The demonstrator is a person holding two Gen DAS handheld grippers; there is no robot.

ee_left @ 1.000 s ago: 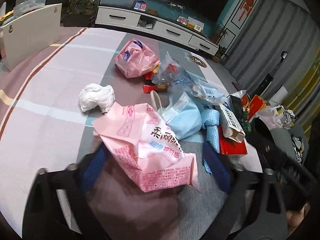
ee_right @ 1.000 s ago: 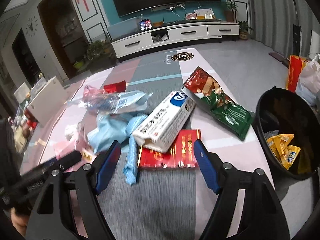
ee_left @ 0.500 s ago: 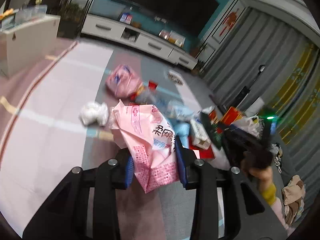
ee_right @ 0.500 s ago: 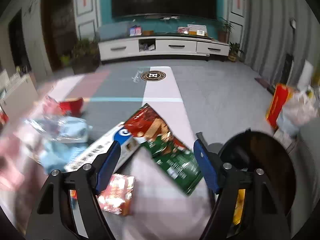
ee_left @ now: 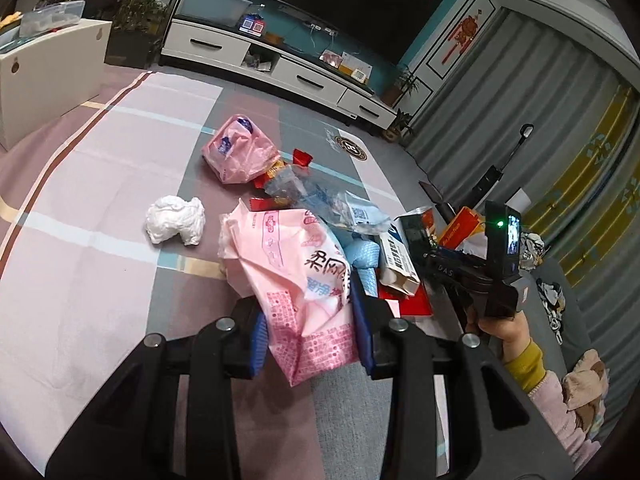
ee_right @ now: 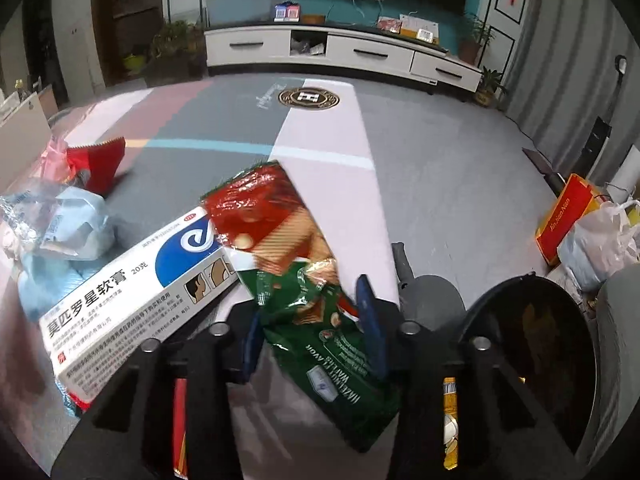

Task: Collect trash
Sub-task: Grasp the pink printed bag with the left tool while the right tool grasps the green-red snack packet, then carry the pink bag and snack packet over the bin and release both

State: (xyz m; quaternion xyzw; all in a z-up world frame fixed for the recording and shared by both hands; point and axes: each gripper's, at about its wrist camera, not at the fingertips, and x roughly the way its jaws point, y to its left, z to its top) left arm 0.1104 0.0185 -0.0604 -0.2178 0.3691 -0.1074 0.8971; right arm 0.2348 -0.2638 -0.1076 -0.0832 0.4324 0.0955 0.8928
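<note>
Both tongs have just been closing, each on a piece of trash. My left tongs (ee_left: 310,330) now pinch the pink tissue pack (ee_left: 296,280), raised off the mat (ee_left: 100,240). My right tongs (ee_right: 312,326) clamp the green wafer wrapper (ee_right: 304,292), with the black bin (ee_right: 532,356) near right. Judgement: both ready to drop.

A pink-and-grey patterned mat (ee_left: 100,208) carries the litter: a crumpled white tissue (ee_left: 175,220) lies left of the trash heap (ee_left: 320,208), seemingly apart.
</note>
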